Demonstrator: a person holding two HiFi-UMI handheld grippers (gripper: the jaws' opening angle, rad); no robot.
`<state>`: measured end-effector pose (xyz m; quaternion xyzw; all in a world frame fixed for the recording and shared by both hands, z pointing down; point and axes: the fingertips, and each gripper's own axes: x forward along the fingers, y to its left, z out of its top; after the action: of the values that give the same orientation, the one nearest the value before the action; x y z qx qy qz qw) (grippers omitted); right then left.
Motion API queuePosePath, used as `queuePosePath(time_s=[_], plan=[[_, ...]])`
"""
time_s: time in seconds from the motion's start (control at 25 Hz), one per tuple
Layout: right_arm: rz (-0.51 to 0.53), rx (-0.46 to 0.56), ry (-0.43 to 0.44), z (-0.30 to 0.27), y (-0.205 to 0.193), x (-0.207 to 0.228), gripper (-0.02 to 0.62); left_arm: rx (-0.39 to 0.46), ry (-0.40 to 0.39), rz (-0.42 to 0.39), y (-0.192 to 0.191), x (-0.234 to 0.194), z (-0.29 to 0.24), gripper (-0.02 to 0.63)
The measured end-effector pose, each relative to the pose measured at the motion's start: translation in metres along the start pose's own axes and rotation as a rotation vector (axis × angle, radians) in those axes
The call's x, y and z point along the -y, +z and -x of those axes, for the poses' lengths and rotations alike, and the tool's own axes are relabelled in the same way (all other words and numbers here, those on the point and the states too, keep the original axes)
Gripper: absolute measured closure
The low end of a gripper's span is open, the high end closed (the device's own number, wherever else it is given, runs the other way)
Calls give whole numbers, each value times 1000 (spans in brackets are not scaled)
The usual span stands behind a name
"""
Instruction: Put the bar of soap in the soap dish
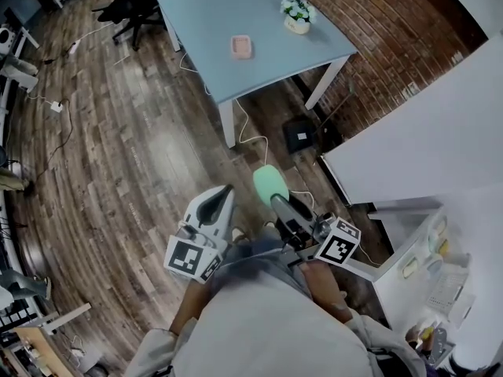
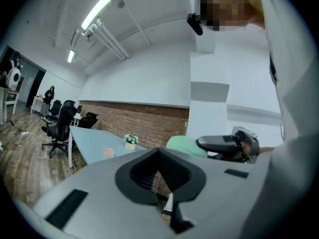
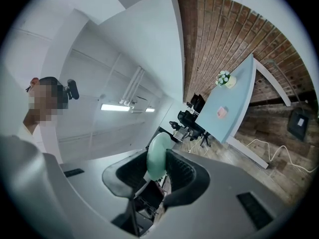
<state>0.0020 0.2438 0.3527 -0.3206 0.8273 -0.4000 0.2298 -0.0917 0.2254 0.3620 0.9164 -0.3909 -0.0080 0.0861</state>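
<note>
The right gripper (image 1: 274, 196) clamped the smooth, rounded green bar of soap (image 1: 267, 181) between 2 ribbed jaws; the left gripper (image 1: 222, 196) was closed (empty). The squarish pink soap dish (image 1: 241, 46) sat well apart on a blue table (image 1: 211, 18).

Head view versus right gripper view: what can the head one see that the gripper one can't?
Only the head view shows the left gripper and the marker cubes. Only the right gripper view shows the ceiling lights. Both show the green bar of soap clamped in the right gripper, the pink soap dish on the blue table, and the flowers.
</note>
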Motion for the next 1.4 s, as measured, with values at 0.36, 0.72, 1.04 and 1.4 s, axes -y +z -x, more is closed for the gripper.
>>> queuePosePath(time_s=[0.36, 0.72, 1.04, 1.4], plan=[[6, -13, 5, -24, 9, 8, 474, -4, -7, 2, 7, -20, -19, 603], [-10, -37, 20, -55, 33, 31, 474, -6, 10, 5, 13, -46, -52, 603], [-7, -58, 33, -81, 67, 60, 474, -1, 35, 10, 20, -68, -96, 603], [-15, -65, 62, -106, 124, 100, 474, -7, 60, -2, 30, -87, -164, 603]])
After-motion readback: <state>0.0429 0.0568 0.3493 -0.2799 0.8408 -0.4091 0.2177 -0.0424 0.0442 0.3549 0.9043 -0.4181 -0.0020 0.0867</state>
